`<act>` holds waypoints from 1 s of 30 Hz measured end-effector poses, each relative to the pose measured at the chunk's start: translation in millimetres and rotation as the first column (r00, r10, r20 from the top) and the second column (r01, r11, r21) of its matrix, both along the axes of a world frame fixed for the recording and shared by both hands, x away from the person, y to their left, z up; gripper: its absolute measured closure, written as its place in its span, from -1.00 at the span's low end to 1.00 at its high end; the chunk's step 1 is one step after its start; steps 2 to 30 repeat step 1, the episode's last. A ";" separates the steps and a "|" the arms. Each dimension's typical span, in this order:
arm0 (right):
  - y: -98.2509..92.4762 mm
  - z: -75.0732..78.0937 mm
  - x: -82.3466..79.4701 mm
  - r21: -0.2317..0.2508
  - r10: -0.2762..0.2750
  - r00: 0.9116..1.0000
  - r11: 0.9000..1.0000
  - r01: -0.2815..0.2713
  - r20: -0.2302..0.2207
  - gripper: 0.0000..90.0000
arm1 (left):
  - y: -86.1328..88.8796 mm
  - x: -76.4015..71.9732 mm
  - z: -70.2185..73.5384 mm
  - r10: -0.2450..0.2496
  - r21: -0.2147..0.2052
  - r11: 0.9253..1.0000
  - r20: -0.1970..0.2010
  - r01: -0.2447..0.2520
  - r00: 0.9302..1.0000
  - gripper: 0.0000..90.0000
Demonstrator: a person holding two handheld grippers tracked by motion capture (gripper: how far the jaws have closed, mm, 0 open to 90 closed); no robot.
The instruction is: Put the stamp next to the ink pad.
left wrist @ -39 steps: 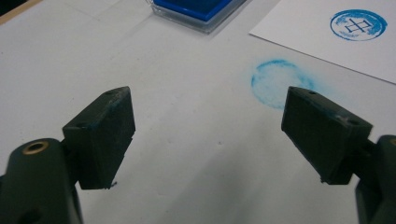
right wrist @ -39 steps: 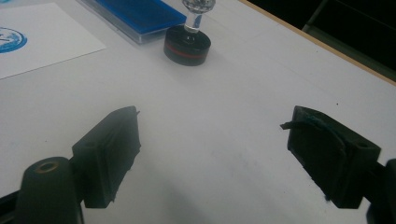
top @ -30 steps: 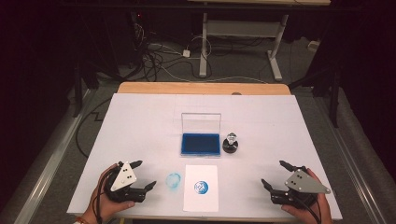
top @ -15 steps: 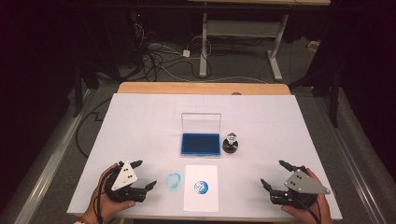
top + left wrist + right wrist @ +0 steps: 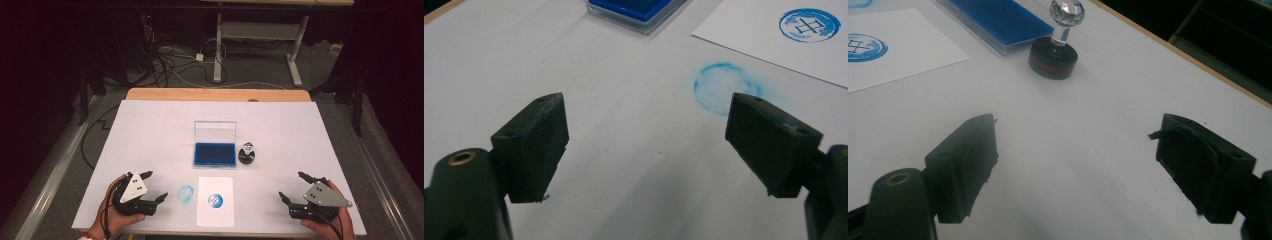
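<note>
**Both grippers resting, stamp standing free**

My left gripper (image 5: 151, 187) rests at the near left of the white tabletop (image 5: 150, 130), jaws wide and empty. My right gripper (image 5: 296, 187) rests at the near right, jaws also wide and empty. The stamp (image 5: 247, 153) stands upright mid-table, just right of the open blue ink pad (image 5: 214, 154). Near me lies a paper sheet (image 5: 215, 201) bearing a round blue print, with a blue smudge (image 5: 186, 193) beside it on its left. I judge the stamping done, or between rounds; another print would call for my right gripper to reach forward for the stamp's knob. Beyond the far edge, a dark room with cables (image 5: 170, 62) on the floor.
</note>
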State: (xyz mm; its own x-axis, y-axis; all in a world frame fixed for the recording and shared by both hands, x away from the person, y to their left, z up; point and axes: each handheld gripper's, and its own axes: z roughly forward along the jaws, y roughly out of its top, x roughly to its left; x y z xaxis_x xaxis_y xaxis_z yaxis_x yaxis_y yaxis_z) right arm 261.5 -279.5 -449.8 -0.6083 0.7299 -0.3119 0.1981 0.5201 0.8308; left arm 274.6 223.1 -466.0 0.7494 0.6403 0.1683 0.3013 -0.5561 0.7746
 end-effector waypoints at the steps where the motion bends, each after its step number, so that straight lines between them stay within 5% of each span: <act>1: -0.2 0.1 0.5 0.002 0.000 1.000 1.000 0.000 0.000 -0.62 | 0.0 0.4 0.2 0.003 -0.003 1.000 -0.001 -0.003 1.000 -0.62; 30: -0.2 0.1 0.5 0.002 0.000 1.000 1.000 0.000 0.000 -0.62 | 0.0 0.4 0.2 0.003 -0.003 1.000 -0.001 -0.003 1.000 -0.62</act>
